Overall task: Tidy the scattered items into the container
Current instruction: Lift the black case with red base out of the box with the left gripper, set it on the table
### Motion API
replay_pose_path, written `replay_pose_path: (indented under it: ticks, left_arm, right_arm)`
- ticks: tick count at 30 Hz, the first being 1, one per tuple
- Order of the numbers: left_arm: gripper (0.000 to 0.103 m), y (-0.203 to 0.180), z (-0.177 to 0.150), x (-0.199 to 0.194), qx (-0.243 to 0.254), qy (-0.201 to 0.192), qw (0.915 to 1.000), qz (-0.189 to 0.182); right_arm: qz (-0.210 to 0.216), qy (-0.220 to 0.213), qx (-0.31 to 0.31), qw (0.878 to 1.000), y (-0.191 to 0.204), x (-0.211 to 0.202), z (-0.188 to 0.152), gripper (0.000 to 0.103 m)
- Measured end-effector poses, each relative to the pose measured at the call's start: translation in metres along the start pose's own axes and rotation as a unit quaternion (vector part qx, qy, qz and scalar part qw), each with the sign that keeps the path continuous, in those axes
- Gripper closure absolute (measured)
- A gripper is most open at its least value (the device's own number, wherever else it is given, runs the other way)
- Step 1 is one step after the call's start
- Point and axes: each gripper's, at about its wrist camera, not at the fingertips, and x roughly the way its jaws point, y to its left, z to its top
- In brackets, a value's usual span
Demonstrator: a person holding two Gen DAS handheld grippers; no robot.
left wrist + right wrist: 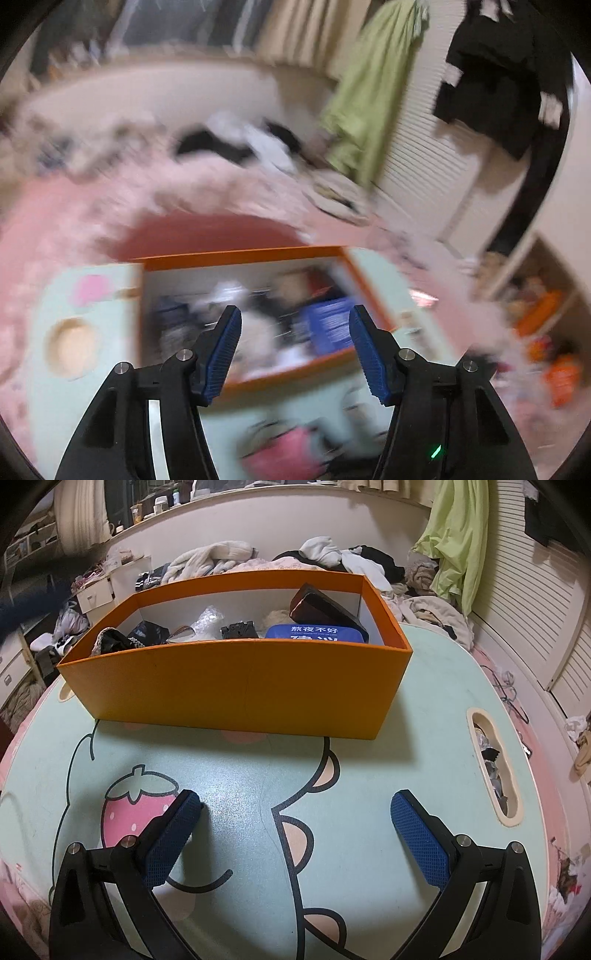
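The orange box (236, 679) stands on the pale green cartoon table (424, 720). Inside it lie a blue tin (314, 632), a dark red-brown case (317, 607), a small black item (238, 629), a clear plastic wad (208, 622) and black lacy cloth (110, 640). My right gripper (295, 801) hangs open and empty over the table, in front of the box. The left wrist view is blurred by motion. There my left gripper (294, 314) is above the orange box (240, 254), its jaws apart with nothing between them, and the blue tin (327, 325) shows below.
The table sits on a pink bed heaped with clothes (332, 557). A green garment (454, 542) hangs by louvred doors (535, 602) on the right. White drawers (96, 590) stand at the left. The table has a handle slot (493, 764). A dark blurred shape (29, 598) crosses the left edge.
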Motion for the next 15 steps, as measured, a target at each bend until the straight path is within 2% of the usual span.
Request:
replay_pose_path:
  ticks: [2,4,8,12,13,15]
  left_arm:
    - [0.043,0.001,0.023,0.042,-0.036,0.065,0.9957,-0.055]
    - [0.043,0.006,0.038,0.083,-0.065,0.112,0.9896,-0.064]
    - [0.043,0.013,0.040,0.134,-0.106,0.159,0.9779,-0.083]
    - [0.044,0.013,0.040,0.159,-0.132,0.179,0.9708,-0.089]
    - [0.047,0.011,0.042,0.159,-0.133,0.172,0.9718,-0.091]
    - [0.072,0.008,0.046,0.155,-0.128,0.156,0.9749,-0.094]
  right_arm:
    - [-0.002,0.000,0.002,1.000,0.000,0.000,0.000,0.000]
    - [-0.007,0.000,0.007,1.000,0.001,0.000,0.000,0.000]
    - [-0.012,-0.001,0.012,1.000,0.002,0.000,0.000,0.000]
    - [-0.011,-0.001,0.013,1.000,0.002,0.000,0.000,0.000]
    - [-0.011,-0.001,0.014,1.000,0.001,0.000,0.000,0.000]
    - [-0.014,-0.001,0.015,1.000,0.001,0.000,0.000,0.000]
